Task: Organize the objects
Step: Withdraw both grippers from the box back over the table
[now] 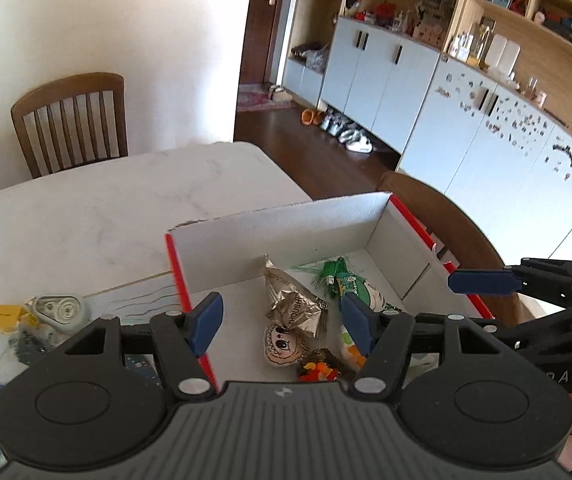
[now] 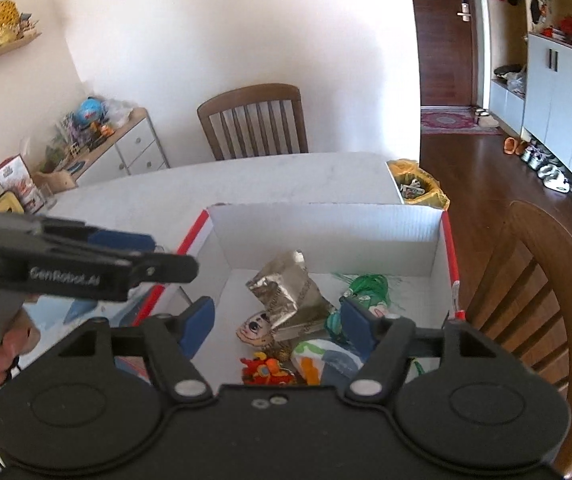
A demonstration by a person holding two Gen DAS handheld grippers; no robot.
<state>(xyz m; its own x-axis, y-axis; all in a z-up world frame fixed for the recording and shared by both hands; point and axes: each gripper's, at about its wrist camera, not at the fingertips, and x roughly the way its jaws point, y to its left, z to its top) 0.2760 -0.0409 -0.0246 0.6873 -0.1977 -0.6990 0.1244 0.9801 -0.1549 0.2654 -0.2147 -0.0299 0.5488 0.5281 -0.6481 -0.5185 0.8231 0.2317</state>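
Note:
A white cardboard box (image 1: 286, 220) with red edges sits on the marble table; it also shows in the right wrist view (image 2: 325, 220). Inside lie a silver foil packet (image 1: 289, 300), a cartoon-face charm (image 1: 282, 346), a green tasselled toy (image 1: 345, 278) and an orange trinket (image 1: 317, 370). The same items show in the right wrist view: foil packet (image 2: 286, 284), charm (image 2: 256, 330), green toy (image 2: 365, 288), orange trinket (image 2: 266, 370). My left gripper (image 1: 282, 320) is open and empty above the box's near left edge. My right gripper (image 2: 276, 324) is open and empty above the box.
A correction-tape dispenser (image 1: 60, 310) and a yellow tag (image 1: 6, 316) lie on a mat left of the box. Wooden chairs stand at the far side (image 2: 254, 120) and right side (image 2: 541, 280) of the table. A yellow bag (image 2: 417, 188) sits beyond the table corner.

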